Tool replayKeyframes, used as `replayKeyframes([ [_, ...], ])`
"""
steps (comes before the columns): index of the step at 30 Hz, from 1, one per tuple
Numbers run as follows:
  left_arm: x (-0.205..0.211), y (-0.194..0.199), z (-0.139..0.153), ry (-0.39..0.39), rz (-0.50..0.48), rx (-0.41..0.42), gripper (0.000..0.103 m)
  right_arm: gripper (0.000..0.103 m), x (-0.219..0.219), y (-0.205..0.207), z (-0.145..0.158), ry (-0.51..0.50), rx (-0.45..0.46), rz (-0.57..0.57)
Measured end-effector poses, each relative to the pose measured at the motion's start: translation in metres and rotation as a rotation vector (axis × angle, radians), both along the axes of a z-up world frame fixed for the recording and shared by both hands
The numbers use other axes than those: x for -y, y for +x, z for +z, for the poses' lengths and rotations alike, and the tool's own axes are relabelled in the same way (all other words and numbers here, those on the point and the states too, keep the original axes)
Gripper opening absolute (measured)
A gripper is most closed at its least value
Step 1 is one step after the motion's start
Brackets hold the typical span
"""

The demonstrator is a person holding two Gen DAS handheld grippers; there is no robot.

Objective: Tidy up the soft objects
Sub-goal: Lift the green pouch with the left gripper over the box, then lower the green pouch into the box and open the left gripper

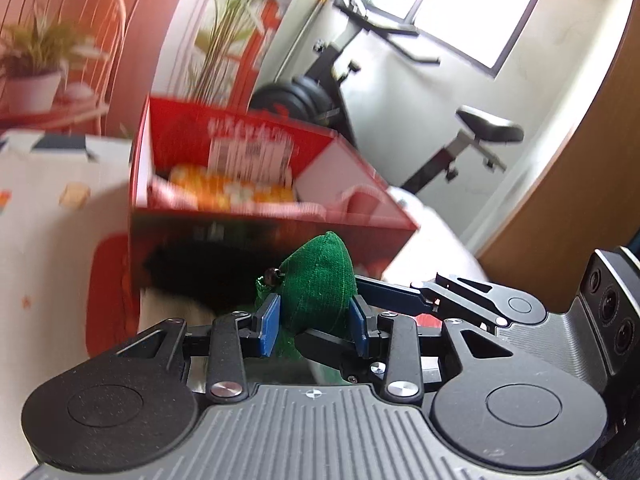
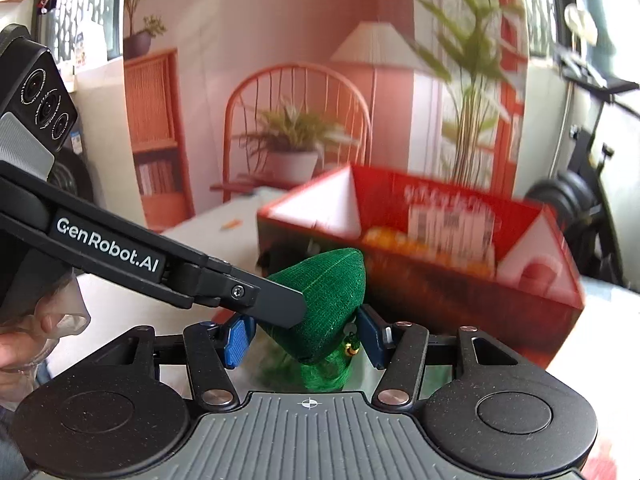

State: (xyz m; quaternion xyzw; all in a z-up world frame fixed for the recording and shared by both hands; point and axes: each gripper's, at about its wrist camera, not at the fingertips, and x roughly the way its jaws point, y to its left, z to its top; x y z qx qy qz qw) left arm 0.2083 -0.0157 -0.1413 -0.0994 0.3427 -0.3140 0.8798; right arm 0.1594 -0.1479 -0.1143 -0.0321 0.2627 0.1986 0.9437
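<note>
My table [image 1: 44,216] has a white cloth with little colored shapes on it. A big red cardboard box [image 1: 248,236] sits on the table, at 12 o'clock from my left claw. At 9 o'clock from the box, a flat red patch [image 1: 108,292] shows on the cloth.

Between our left gripper's [image 1: 316,326] jaws the green pouch [image 1: 320,284] fills the gap, and our right gripper [image 2: 306,338] crowds in from their right side, its finger touching the pouch. Just ahead of both sets of jaws the red box [image 1: 256,228] blocks the way at its near wall; above its open top we see free room.
</note>
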Motion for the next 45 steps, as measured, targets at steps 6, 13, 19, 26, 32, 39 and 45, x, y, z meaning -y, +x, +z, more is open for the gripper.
replayKeyframes([
  [6,0.003,0.021,0.046,-0.085,-0.013,0.12,0.038,0.052,0.012,0.027,0.046,-0.031,0.145,0.009],
  [13,0.018,0.05,0.086,-0.092,0.056,0.274,0.04,0.052,0.015,0.078,0.091,-0.086,0.285,0.017],
  [19,0.021,0.075,0.091,-0.096,0.091,0.294,0.04,0.052,0.01,0.117,0.101,-0.161,0.338,0.045],
  [26,0.02,0.111,0.064,-0.065,0.108,0.208,0.04,0.052,0.004,0.155,0.083,-0.2,0.264,0.053],
  [32,0.022,0.133,0.04,-0.032,0.103,0.147,0.04,0.052,0.003,0.178,0.058,-0.226,0.185,0.062],
  [39,0.034,0.146,0.031,-0.003,0.079,0.114,0.04,0.05,0.006,0.197,0.034,-0.283,0.103,-0.043],
  [45,0.032,0.145,0.031,0.042,0.097,0.12,0.041,0.048,0.024,0.199,0.024,-0.245,0.047,-0.121],
])
